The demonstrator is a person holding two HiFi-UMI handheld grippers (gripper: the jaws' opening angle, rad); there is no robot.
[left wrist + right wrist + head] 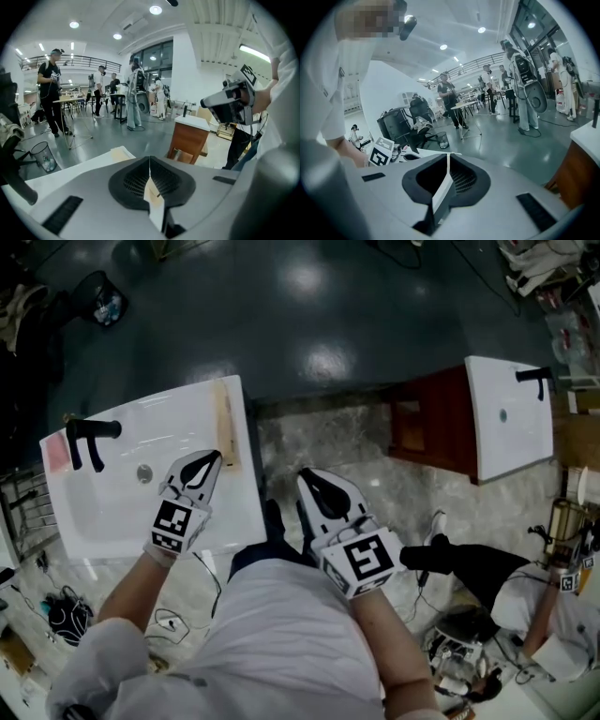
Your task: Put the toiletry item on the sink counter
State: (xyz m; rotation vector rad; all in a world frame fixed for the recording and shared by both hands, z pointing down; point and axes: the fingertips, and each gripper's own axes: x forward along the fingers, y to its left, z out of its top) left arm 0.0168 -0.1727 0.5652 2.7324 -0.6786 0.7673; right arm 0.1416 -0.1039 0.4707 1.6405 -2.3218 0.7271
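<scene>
Toiletry item (225,427) lies on sink counter (183,409); left tool (208,461) and right tool (311,480) closed, empty.

Two sinks (103,512) (511,442), two faucets (89,432) (536,378), two hand-held grippers (208,463) (307,479).

**Pale strip lies flat on the counter rim**

The item (224,424) is a long, narrow, pale tan strip; its kind cannot be told. It lies flat on the white sink counter (248,507), lengthwise along the rim at the head view's right, just beside the basin (108,507). Its far end reaches the counter's edge.
</scene>
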